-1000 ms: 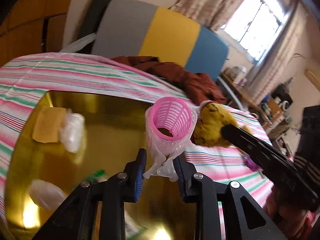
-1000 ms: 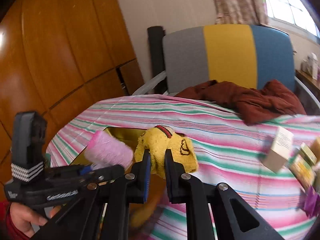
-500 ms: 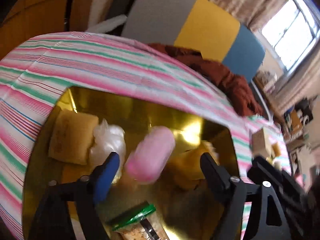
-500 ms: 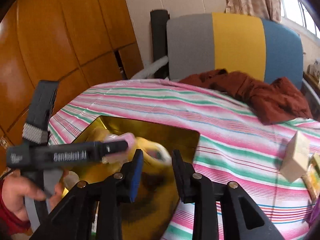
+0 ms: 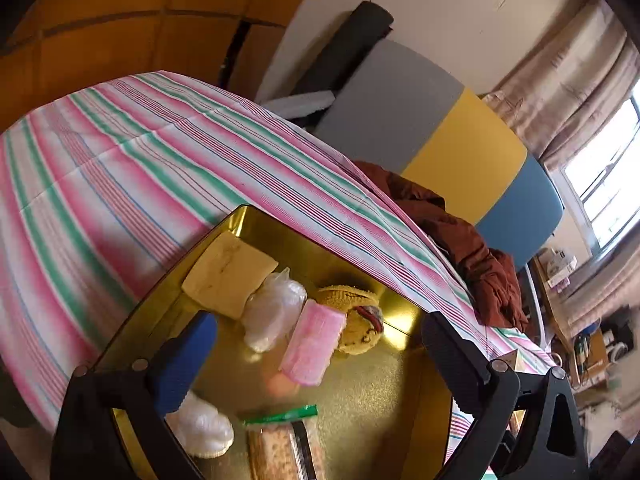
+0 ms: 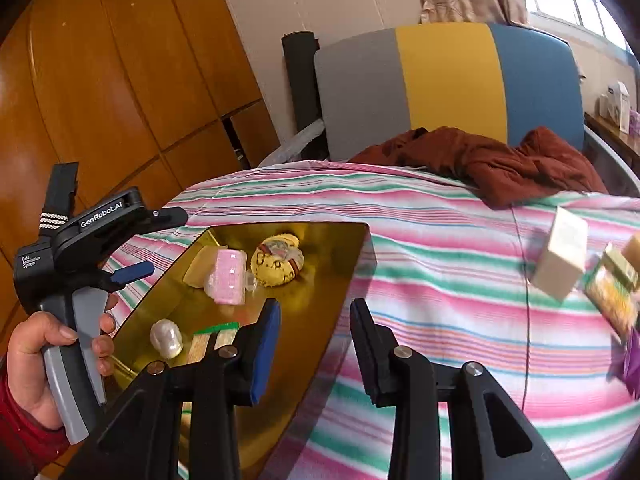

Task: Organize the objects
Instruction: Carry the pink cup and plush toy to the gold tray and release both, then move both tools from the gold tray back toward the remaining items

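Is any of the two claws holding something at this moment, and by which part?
Nothing is held. The left claw and right claw have just been opening and are empty; the pink hair roller and yellow plush toy lie in the gold tray.

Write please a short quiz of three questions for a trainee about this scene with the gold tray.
1. True or false: the pink hair roller lies inside the gold tray.
2. Which soft toy lies beside the roller? A) yellow plush B) blue bear C) green frog
3. Fill in: the white box is on the striped ____.

Key: 1 true; 2 A; 3 tablecloth.
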